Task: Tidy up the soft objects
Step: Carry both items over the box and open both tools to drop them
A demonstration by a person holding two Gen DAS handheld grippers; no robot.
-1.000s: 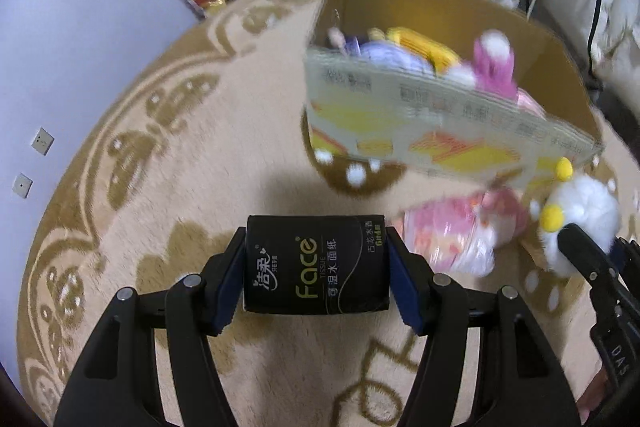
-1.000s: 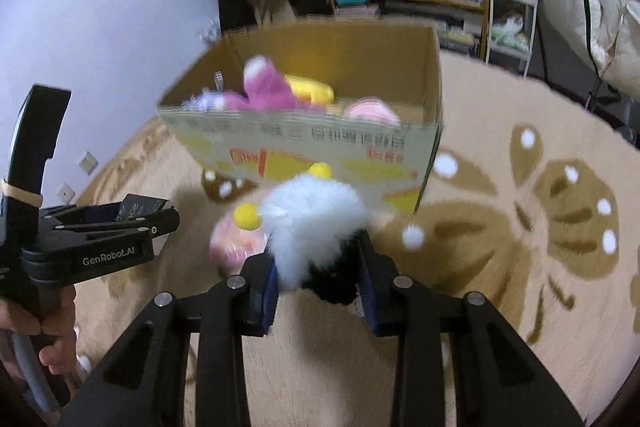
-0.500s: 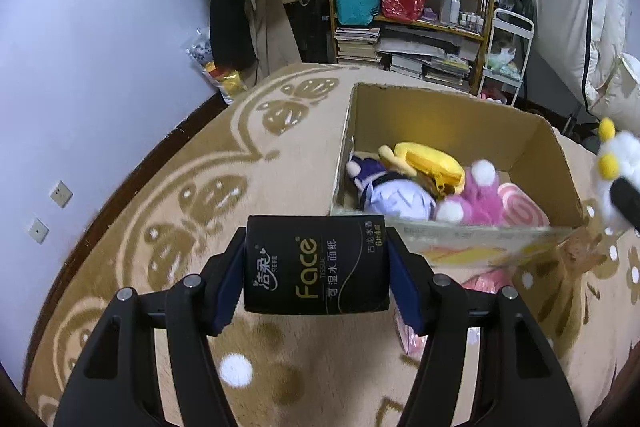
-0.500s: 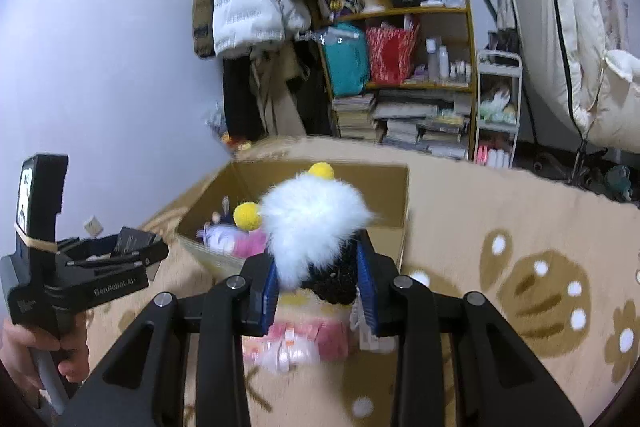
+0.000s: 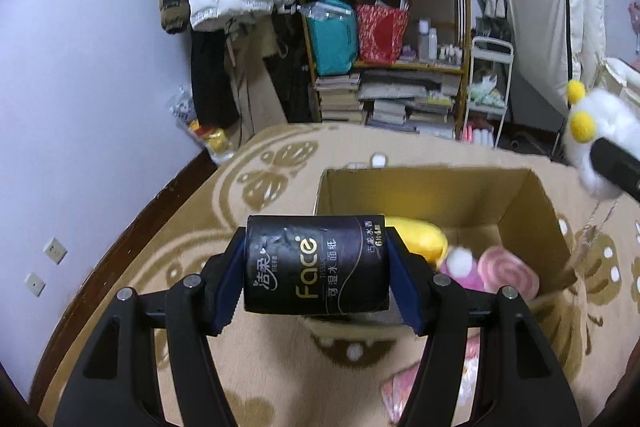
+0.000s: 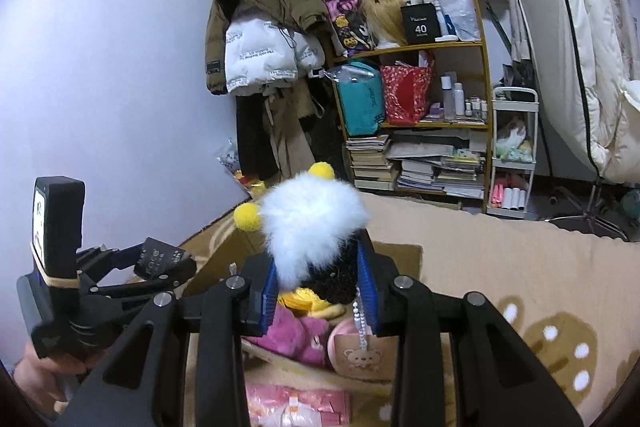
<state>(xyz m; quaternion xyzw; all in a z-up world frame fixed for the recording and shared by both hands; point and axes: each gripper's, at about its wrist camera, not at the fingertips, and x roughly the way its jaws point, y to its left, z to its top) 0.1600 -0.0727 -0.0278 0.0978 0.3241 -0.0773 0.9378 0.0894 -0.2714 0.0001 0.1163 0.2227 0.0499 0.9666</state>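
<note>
Cardboard box (image 5: pixel 524 203) lies ahead and below both tongs: left tongs (image 5: pixel 316 267) clamp the tissue pack (image 5: pixel 316 265) crosswise, right tongs (image 6: pixel 320 279) clamp the plush (image 6: pixel 312 223).

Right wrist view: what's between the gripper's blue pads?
A fluffy white plush with yellow pompoms, clamped in the right gripper; a bead strand hangs below it, over the open cardboard box.

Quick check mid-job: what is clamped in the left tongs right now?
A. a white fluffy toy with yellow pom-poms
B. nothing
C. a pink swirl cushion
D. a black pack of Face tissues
D: the left tongs are shut on the black tissue pack, above the near edge of the box.
</note>
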